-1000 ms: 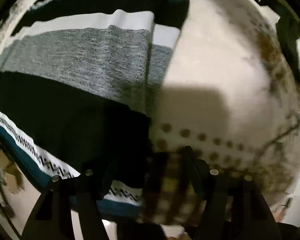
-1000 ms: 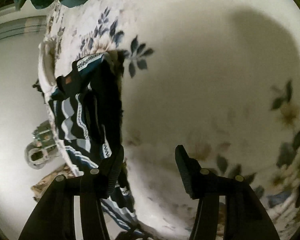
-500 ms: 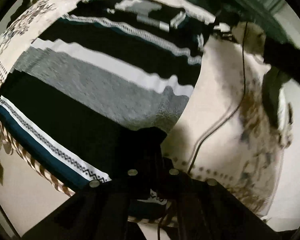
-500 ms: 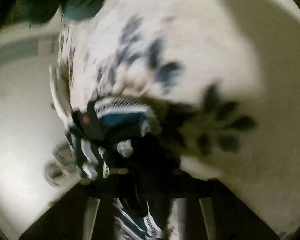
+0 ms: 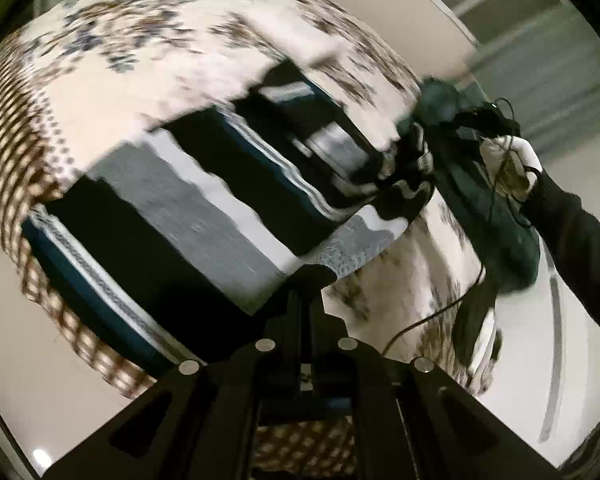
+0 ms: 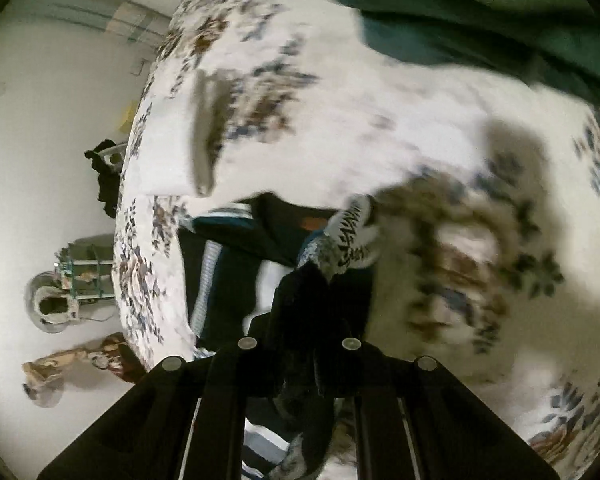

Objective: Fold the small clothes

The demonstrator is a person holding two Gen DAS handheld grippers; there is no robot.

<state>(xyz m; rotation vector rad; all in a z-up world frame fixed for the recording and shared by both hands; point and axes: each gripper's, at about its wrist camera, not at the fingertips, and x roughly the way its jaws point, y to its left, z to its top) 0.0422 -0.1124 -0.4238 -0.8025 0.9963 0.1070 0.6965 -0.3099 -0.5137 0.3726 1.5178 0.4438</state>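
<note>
Now both grippers are pinching the striped sweater (image 5: 204, 216): left gripper (image 5: 306, 280) clamping its edge, right gripper (image 6: 312, 280) clamping bunched fabric over the floral bedsheet (image 6: 380, 128).

The right claw (image 6: 306, 280) pinches a fold of striped sweater (image 6: 236, 280) above the floral bedspread (image 6: 360, 128).

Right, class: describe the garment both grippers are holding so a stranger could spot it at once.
Find the floral bedspread. Across it lies the striped sweater, banded black, grey, white and teal, with both grippers shut on it. The dark green garment beside it is plain.
</note>
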